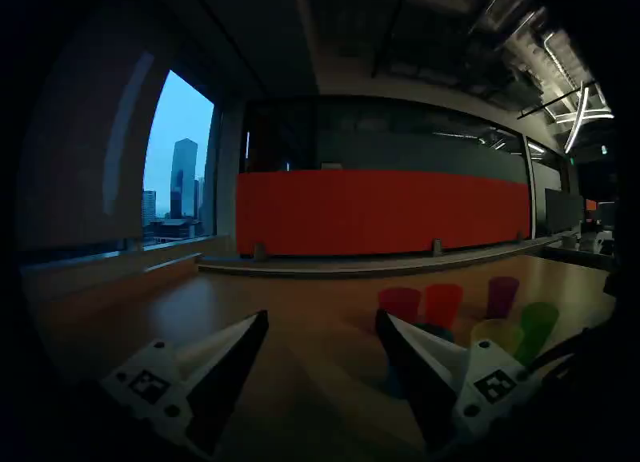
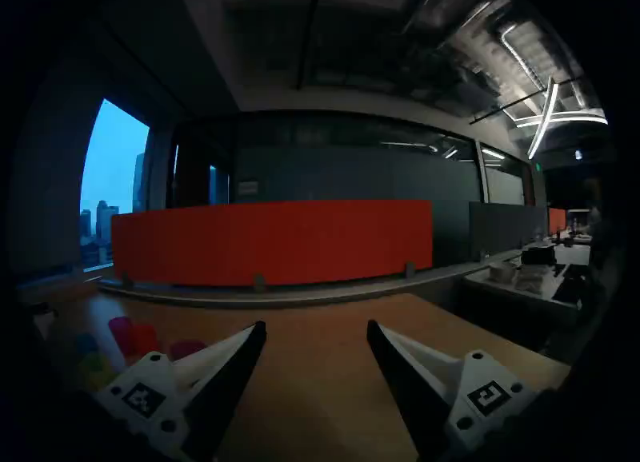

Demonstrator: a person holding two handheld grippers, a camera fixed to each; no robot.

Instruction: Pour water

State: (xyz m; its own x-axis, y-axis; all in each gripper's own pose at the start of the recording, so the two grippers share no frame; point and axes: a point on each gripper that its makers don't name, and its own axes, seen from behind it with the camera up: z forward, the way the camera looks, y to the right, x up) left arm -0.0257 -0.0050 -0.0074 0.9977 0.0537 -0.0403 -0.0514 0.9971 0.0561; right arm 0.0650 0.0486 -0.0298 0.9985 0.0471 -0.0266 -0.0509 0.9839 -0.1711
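Spanning a bare stretch of wooden table [image 1: 320, 366], the left tongs [image 1: 321, 314] are recorded with fingers spread wide and nothing held between them. A cluster of plastic cups [image 1: 472, 314] is listed just ahead of their right-hand finger and partly hidden behind it: red cup [image 1: 400, 302], orange cup [image 1: 442, 300], purple cup [image 1: 502, 294], yellow cup [image 1: 496, 332], green cup [image 1: 538, 324]. The contents of the cups cannot be told. The right tongs [image 2: 316, 324] are likewise noted as open and empty over the same table, with the cups [image 2: 132, 338] seen ahead of and beyond their left-hand finger, some covered by it. An orange-red partition [image 1: 376, 210] is entered well ahead of both tongs, at the table's far edge. A window [image 1: 180, 166] is placed far ahead to the left, and strip lights [image 1: 580, 114] overhead to the right.
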